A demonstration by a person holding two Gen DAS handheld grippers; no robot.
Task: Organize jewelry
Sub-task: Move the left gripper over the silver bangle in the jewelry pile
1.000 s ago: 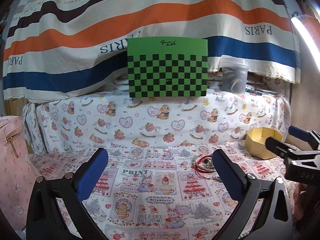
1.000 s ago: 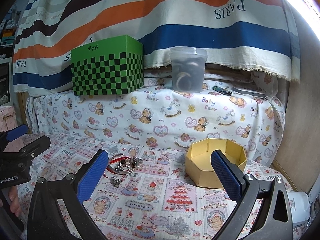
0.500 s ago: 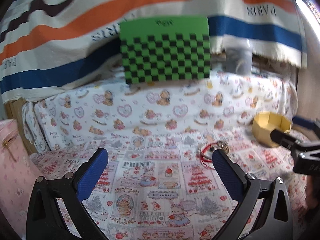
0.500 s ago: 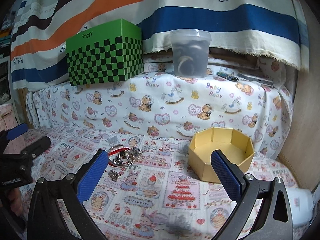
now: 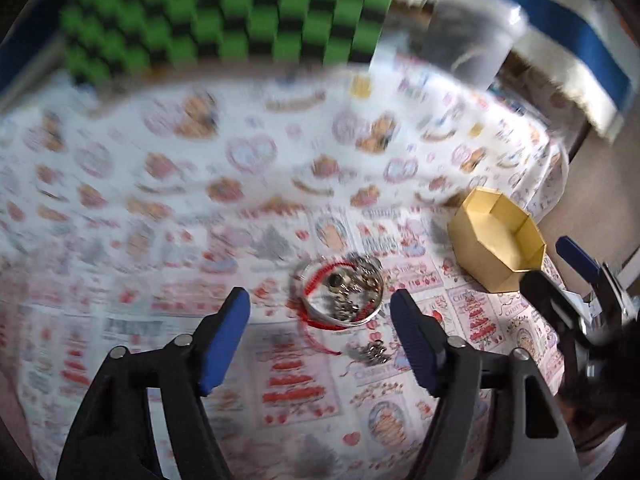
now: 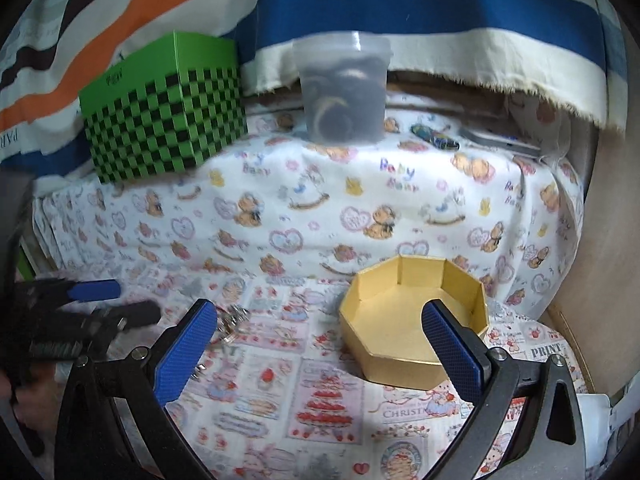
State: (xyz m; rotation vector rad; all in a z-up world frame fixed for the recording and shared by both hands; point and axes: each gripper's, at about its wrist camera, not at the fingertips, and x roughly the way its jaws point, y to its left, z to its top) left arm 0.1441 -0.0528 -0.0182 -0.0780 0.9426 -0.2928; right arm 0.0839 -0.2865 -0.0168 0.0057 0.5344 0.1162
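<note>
Left tool (image 5: pixel 320 312): jaws closing, nothing between pads yet | jewelry pile (image 5: pixel 340 294) with red cord just ahead, slightly right of centre, on printed cloth | right tool (image 6: pixel 320 344): jaws apart, empty, farther from pile | yellow box (image 6: pixel 414 320) beyond, right of pile, open, seemingly empty.

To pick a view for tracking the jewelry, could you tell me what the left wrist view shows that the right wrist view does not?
Only the left wrist view shows the whole jewelry pile, red cord included, ahead of the closing left gripper. Only the right wrist view shows the pens on the shelf. Both show the yellow box and green checkered box.
</note>
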